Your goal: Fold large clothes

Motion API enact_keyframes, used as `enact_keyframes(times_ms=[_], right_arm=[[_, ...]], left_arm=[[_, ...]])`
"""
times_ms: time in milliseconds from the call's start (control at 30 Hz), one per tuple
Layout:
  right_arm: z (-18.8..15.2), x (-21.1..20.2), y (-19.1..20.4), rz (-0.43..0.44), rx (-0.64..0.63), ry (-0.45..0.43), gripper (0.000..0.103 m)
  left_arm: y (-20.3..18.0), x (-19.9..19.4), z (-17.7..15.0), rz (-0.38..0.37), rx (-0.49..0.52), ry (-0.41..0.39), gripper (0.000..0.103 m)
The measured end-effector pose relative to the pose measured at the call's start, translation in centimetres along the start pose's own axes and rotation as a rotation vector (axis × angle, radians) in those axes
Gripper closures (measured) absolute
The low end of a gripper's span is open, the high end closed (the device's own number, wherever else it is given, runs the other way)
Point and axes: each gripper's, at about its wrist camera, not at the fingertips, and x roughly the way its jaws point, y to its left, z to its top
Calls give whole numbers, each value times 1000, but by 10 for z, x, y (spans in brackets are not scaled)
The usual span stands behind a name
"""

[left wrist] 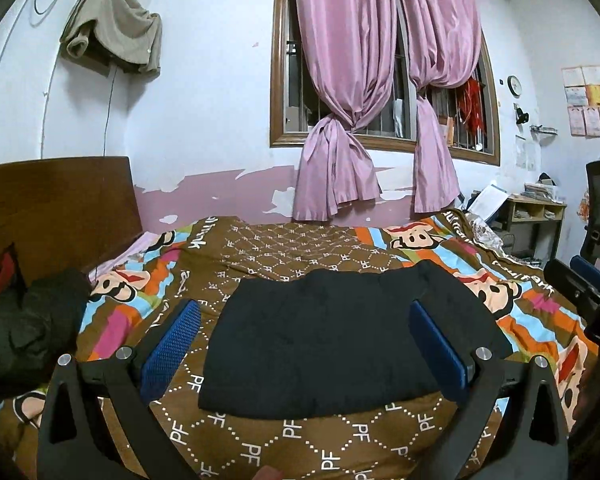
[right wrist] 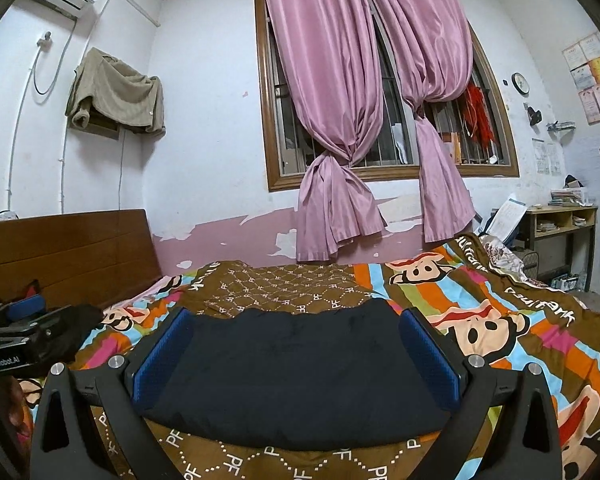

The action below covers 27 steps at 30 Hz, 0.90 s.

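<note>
Left wrist view: saw a black, thick cloth garment [left wrist: 340, 340], folded into a compact rectangle, lying flat on the brown cartoon-printed bedspread [left wrist: 300, 248], with quite even edges and no sleeve hanging out. Saw the left gripper [left wrist: 304, 312] hovering at the near edge of that garment, its two blue textured pads [left wrist: 172, 352] spread wide apart, one at each side of the garment, gripping nothing. Could not confirm any contact between pads and cloth; looked apart rather than touching.

Right wrist view: found the right gripper [right wrist: 296, 320] in nearly the same posture, jaws wide, framing the same garment from the near side, empty as well. Probably held so for lack of any cloth to carry, and kept level and clear of the garment in order not to disturb the fold.

Left of the garment, noticed a dark crumpled heap of clothing [left wrist: 28, 320] near the brown wooden headboard [left wrist: 56, 208]. Likely the next pieces waiting, kept aside to leave the folding area around the garment free. Behind the garment, past the far edge of the bedspread, noted pink knotted curtains [left wrist: 340, 120] on the wall.

Judged the fold of this piece as finished or almost finished. Judged the next move as either pressing the garment flat or carrying it aside. For lifting, would need both grippers closing on the thick near edge through all layers, otherwise risked opening the bundle. Also some risk of pinching the soft bedspread together with the garment.
</note>
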Motion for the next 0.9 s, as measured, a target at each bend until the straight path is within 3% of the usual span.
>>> enact_keyframes(times_ms=[600,900], right_arm=[[-24,-35,15,-14,-44,-16,0],[-42,-47,21,-22,-68,18,0]], left_arm=[[-3,-26,-31,-5,44,-38,2],[-2,-35,-48,-5,42,-27,2]])
